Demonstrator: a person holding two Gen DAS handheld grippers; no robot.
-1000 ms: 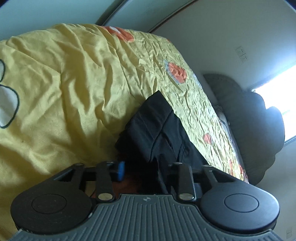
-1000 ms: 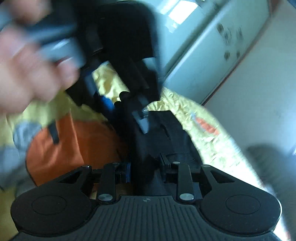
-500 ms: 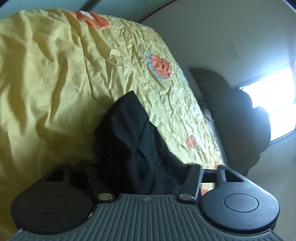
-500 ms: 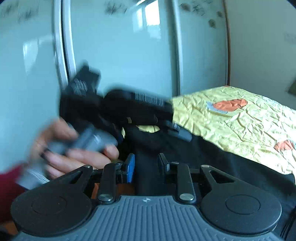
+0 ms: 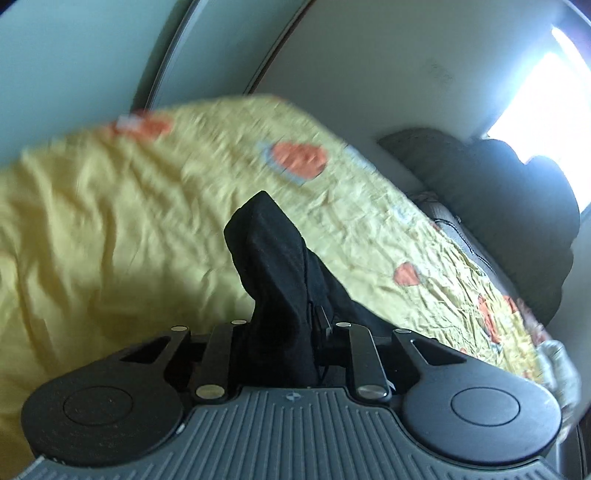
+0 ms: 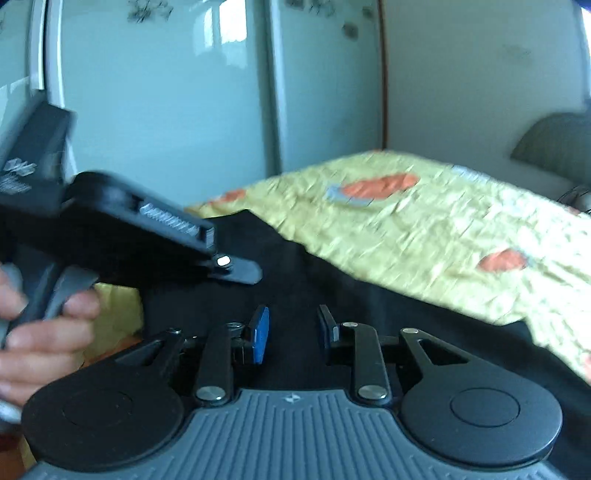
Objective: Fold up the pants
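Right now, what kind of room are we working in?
Most likely a bedroom: a bed under a yellow quilt, a dark padded headboard, and pale sliding wardrobe doors behind.

Bedroom, daylit. Bed spread with a creased yellow quilt [image 5: 147,229] printed with orange patches [image 5: 299,158]. Beyond the bed, pale blue-green wardrobe doors [image 6: 177,99], glossy, catching window glare and carrying small dark decals [image 6: 144,7] near the top. Beside them a thin brown trim strip [image 6: 382,81], then a plain off-white wall [image 5: 388,62]. At the head of the bed, dark grey cushions [image 5: 517,206] against that wall. Bright, blown-out window [image 5: 546,96] at far right, lighting the cushions from behind.
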